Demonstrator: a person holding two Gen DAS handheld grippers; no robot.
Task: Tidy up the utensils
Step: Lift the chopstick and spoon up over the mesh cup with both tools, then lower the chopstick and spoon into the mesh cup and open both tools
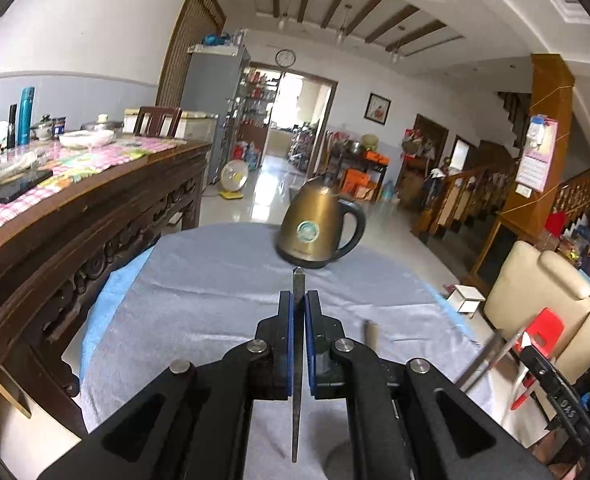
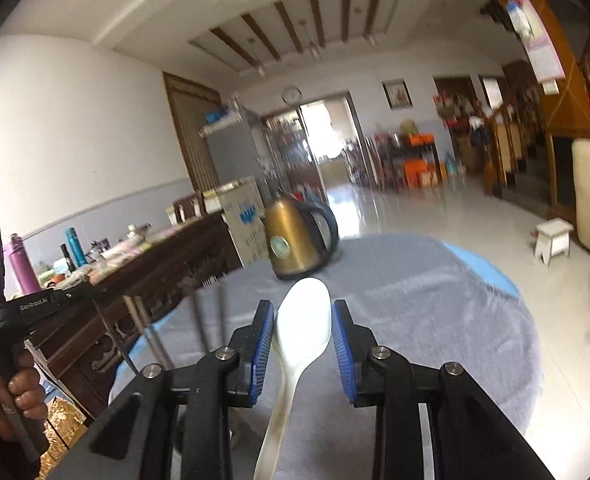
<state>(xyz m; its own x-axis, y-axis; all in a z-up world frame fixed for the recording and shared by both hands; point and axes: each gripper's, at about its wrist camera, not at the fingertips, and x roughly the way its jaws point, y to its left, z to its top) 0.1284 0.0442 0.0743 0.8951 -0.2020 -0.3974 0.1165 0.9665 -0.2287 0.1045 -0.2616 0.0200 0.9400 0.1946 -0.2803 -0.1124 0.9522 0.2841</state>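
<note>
Two grippers hang above a round table (image 1: 183, 300) under grey cloth that fills the lower middle of both views. A brass kettle (image 1: 315, 228) stands at the far edge, centre frame. The right gripper (image 2: 303, 324) grasps a white spoon (image 2: 301, 328) by the bowl, handle trailing to the bottom edge. The left gripper (image 1: 299, 300) is clenched on a thin metal utensil (image 1: 297, 360), tip poking upward past the pads.
</note>
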